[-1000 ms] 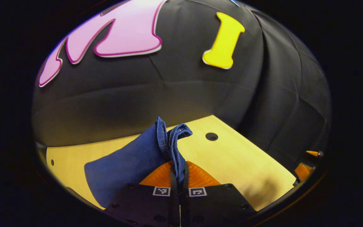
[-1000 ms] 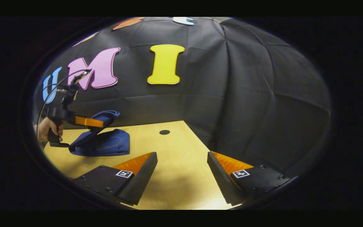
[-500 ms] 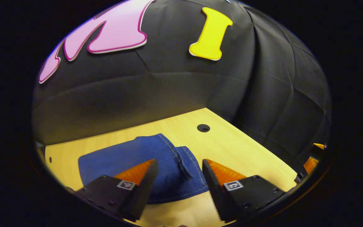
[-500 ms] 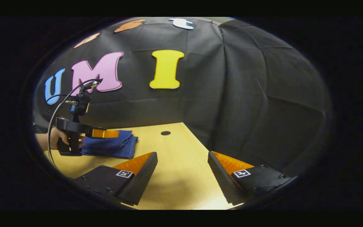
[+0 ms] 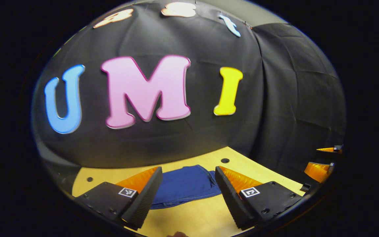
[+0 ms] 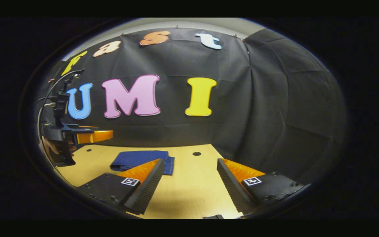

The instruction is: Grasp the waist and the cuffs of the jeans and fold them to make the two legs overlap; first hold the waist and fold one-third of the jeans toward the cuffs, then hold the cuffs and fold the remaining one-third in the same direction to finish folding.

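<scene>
The blue jeans (image 5: 184, 185) lie folded into a flat bundle on the light wooden table (image 5: 192, 217). My left gripper (image 5: 187, 189) hangs open above and in front of them, nothing between its fingers. In the right gripper view the jeans (image 6: 137, 159) rest left of centre on the table (image 6: 189, 191), partly behind one finger. My right gripper (image 6: 189, 179) is open over bare wood, to the right of the bundle. The left gripper (image 6: 87, 136) shows there at far left, held by a hand (image 6: 49, 148), raised above the table.
The black booth wall stands close behind the table and wraps round its right side. A round hole (image 6: 196, 153) sits in the tabletop near the back edge, right of the jeans; a smaller hole (image 5: 89, 179) lies at the left.
My left gripper let go of the jeans' edge, which dropped flat onto the bundle. It then rose and drew back. The right gripper tilted up and stayed open.
</scene>
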Available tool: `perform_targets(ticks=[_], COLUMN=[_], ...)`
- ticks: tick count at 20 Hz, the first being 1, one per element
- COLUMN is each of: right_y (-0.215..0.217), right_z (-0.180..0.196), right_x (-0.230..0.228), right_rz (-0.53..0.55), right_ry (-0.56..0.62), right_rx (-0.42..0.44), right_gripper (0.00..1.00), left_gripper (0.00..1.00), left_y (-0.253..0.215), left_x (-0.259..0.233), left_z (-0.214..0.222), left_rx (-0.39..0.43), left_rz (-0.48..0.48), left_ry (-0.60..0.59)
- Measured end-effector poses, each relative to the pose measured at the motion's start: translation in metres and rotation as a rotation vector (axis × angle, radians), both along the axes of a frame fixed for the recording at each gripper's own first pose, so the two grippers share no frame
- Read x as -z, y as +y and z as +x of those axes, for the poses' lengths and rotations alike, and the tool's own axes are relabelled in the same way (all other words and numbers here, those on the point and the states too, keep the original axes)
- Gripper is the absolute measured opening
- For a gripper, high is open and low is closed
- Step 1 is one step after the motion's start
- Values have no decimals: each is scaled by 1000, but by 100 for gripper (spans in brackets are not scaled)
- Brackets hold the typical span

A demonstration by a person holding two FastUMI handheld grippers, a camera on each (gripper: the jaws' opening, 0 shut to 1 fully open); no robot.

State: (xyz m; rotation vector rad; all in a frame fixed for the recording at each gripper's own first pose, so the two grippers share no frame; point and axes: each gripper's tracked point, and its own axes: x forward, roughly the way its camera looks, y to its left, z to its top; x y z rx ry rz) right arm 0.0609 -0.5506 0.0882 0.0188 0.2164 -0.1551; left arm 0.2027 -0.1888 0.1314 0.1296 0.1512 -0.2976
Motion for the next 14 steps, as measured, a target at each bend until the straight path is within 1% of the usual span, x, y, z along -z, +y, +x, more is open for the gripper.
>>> perform_targets(ticks=[3,4,7,9,11,12,13,14], right_y=[34,45,80,97,115,124,131,137], right_z=[-24,-32,-60,-81,-100,-111,-118,-125], right_x=[-50,-66,-95,-99,-96,-96,-92,-82], right_rz=[-29,-35,-30,-13,4,4,-5,-21], right_ry=[-56,-79,-136,-145,-146,-149,-147,-130], right_rx=[-44,-58,-103,-111,-122,-131,-145,-158], right_gripper=[98,98,98,98,98,95,98,94], left_gripper=[99,99,99,99,100,99,99,99], left_y=[52,71,124,153,171,179,184,186], left_x=[-45,-56,-72,-71,-61,-55,-46,-37], left_z=[-72,-92,-153,-192,-230,-247,-264,-277], left_rx=[-61,-93,-183,-243,-285,-300,-317,-330], left_rz=[-77,-93,-82,-65,-66,-72,-86,-99], left_ry=[-72,-99,-175,-190,-188,-186,-175,-163])
